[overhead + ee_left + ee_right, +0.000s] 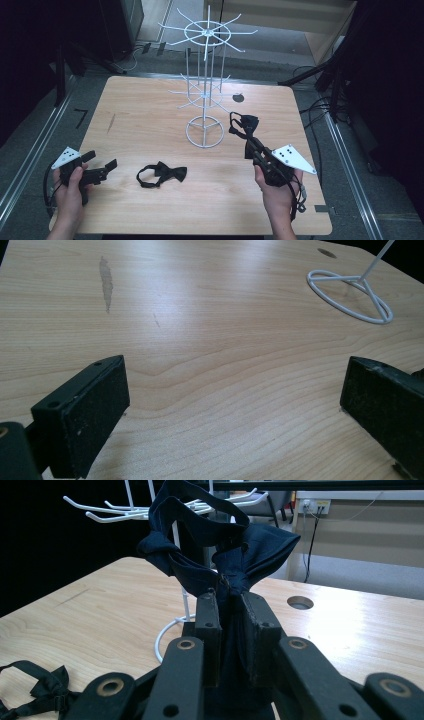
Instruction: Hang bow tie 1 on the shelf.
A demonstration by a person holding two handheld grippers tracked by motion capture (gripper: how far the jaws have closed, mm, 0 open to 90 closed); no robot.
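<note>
The right gripper (248,142) has its two jaws pinched nearly together on a dark blue bow tie (243,124), gripping it at the middle knot; in the right gripper view the bow tie (220,545) stands up above the jaws with its wings spread to either side and its strap looped over the top. The person's right hand (277,192) holds this gripper above the right part of the table (150,115), angled up toward the white wire rack (204,75), and the bow tie hangs in the air just right of the rack's ring base, not touching it.

The left gripper (102,168) sits low at the table's left front edge in the left hand (70,187). Its jaws stand wide apart with nothing between them; the left gripper view shows bare wood between the two black pads (92,412).

By count there are two bow ties: the blue one in the grip and a black bow tie (161,174) lying flat on the table near the front, between the two grippers, its strap curled to its left. There is one rack, with two tiers of wire hooks on one pole. The table has one round hole (238,98) behind the rack and one dark smear (111,123) on the left

No writing or brand can be read on anything
</note>
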